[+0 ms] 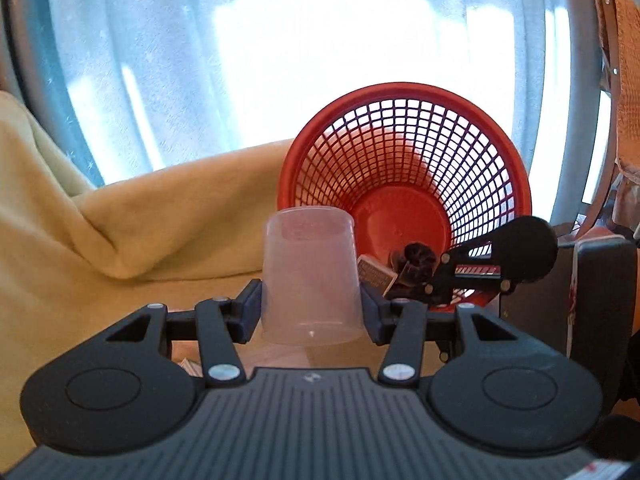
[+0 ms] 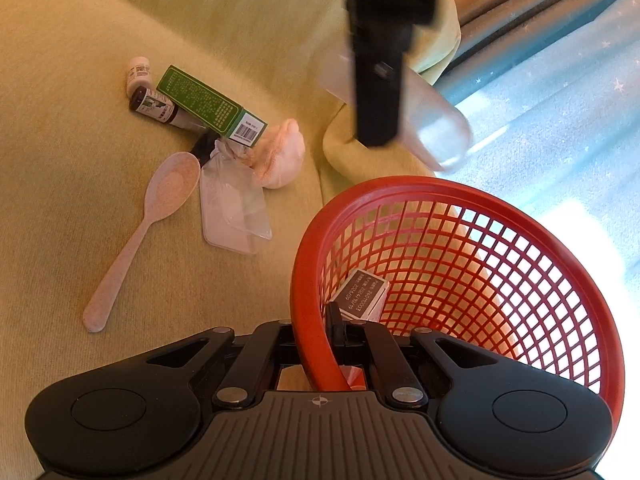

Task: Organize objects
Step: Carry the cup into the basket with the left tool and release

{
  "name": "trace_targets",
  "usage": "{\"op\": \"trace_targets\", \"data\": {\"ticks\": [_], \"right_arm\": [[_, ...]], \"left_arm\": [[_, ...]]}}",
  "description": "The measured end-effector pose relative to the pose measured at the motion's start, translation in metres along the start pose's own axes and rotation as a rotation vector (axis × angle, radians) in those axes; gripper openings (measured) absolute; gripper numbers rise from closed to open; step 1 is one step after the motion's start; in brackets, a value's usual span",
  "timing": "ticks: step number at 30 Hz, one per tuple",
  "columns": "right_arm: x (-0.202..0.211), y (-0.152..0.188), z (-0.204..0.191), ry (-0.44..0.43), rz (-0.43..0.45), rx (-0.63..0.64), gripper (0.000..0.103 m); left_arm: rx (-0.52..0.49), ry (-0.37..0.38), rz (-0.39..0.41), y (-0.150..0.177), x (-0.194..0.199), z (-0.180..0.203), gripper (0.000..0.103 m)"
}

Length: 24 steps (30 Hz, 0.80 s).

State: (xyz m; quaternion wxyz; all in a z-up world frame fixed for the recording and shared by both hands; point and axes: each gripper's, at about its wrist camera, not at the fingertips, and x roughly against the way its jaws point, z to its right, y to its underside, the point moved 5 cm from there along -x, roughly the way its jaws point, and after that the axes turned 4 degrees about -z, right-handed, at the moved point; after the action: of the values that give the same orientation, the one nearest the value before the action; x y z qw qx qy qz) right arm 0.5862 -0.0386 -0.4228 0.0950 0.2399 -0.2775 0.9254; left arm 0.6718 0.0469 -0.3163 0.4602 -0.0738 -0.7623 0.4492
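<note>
Clear plastic cup (image 1: 312,280), upside down, sits at centre frame in the left wrist view, pinched between the left gripper (image 1: 311,310) fingers, with the red basket (image 1: 404,92) just behind it to the right. In the right wrist view the cup (image 2: 436,128) appears blurred at upper right, above the basket rim (image 2: 304,264). Right gripper (image 2: 320,344), at bottom centre, is pressed together on that rim. A small box (image 2: 362,292) lies inside the basket. At upper left, on the yellow cushion (image 2: 80,200), lie a spoon (image 2: 148,220), a green box (image 2: 210,104) and small bottles (image 2: 154,106).
</note>
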Motion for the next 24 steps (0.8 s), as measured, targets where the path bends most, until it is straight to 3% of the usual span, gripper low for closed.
{"op": "trace_targets", "data": {"ticks": [15,24], "right_arm": [[-0.001,-0.002,0.001,-0.007,0.004,-0.007,0.0],[-0.001,-0.003,0.001,-0.01,0.006,-0.014,0.0]], "left_arm": [[-0.072,0.074,0.038,-0.047,-0.039,0.028,0.046],[-0.068,0.063,0.034,-0.053,-0.051,0.031,0.048]]}}
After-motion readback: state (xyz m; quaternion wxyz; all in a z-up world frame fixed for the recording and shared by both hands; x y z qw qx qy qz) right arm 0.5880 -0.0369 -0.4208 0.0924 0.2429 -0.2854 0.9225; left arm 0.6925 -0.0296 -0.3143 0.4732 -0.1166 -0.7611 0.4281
